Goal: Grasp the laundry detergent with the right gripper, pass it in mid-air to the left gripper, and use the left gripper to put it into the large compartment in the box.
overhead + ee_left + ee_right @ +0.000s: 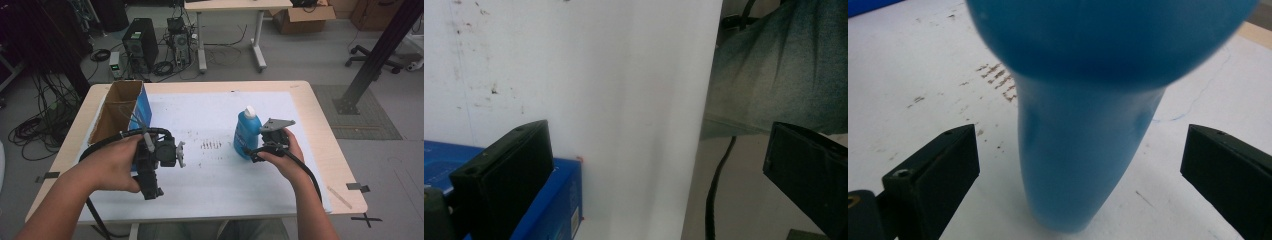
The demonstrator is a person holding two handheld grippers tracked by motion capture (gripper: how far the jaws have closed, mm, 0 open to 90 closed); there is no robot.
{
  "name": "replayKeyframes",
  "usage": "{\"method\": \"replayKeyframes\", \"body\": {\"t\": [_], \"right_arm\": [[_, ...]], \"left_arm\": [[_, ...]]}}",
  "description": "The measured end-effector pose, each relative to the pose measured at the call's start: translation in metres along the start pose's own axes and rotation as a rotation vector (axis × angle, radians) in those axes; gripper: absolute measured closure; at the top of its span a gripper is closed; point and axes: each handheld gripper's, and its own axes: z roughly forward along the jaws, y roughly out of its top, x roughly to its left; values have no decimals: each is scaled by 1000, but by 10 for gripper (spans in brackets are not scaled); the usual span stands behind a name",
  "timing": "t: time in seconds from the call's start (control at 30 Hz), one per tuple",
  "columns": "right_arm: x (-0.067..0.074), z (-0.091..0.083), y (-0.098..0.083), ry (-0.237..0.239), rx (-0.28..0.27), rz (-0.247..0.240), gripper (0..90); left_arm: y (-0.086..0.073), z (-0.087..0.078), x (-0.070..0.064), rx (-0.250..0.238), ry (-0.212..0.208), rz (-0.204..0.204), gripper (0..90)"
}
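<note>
Straddling the bottle [1083, 150] with jaws apart, the right gripper [1078, 170] could tip it if one jaw bumps first; left jaws apart too

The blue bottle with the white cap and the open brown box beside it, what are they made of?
The blue bottle with the white cap looks like smooth, slightly glossy moulded plastic, judging by its rounded, seamless body. The open brown box appears to be matt cardboard: raw brown inside, printed blue outside.

Both forearms are bare, with no sleeves. Each black tool [159, 155] trails a black cable; the right tool [257, 152] carries a grey three-cornered plate.
</note>
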Motion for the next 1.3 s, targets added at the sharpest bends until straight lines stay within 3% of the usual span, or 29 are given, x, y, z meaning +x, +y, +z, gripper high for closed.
{"method": "replayKeyframes", "body": {"t": [0.47,0.7,1.3], "right_arm": [[9,14,0,-59,-47,8,19],[11,17,-3,-106,-93,48,15],[17,21,-6,-149,-164,66,30]], "left_arm": [[1,3,0,-5,0,4,2],[-2,2,1,-1,1,0,2],[-2,-2,2,0,8,-6,2]]}}
